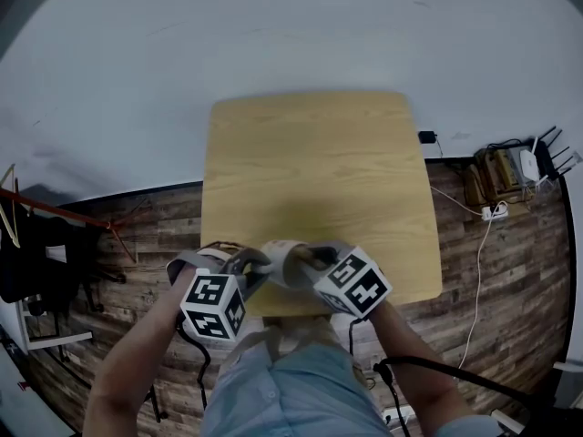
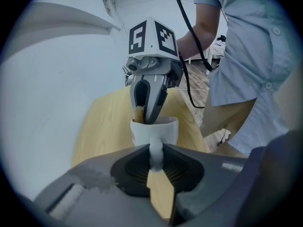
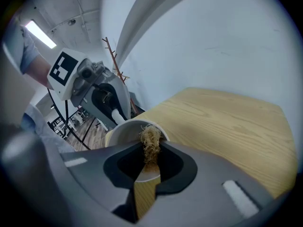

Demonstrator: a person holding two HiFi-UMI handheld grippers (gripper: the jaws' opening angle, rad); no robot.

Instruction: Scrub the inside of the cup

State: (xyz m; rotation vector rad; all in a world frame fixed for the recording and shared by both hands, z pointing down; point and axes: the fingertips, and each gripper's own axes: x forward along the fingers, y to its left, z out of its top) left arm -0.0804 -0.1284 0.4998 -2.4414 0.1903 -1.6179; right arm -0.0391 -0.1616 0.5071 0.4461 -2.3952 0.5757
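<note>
A white cup [image 2: 163,130] is held over the near edge of the wooden table [image 1: 310,171]. My left gripper [image 2: 156,159] is shut on the cup's handle [image 2: 155,150]. My right gripper [image 3: 150,156] is shut on a tan fibrous scrubber [image 3: 150,142], whose tuft sits in the cup's mouth [image 3: 124,132]. In the left gripper view the right gripper's fingers [image 2: 152,103] dip into the cup from above with the scrubber [image 2: 138,114] beside them. In the head view both grippers meet at the cup [image 1: 280,260], left gripper [image 1: 248,266] and right gripper [image 1: 302,262] close together.
Pale wall lies beyond the table's far edge. Wood-plank floor [image 1: 496,271] surrounds the table, with cables and a power strip [image 1: 495,211] at the right and a dark rack [image 1: 41,253] at the left. The person's torso [image 2: 255,70] stands close behind the grippers.
</note>
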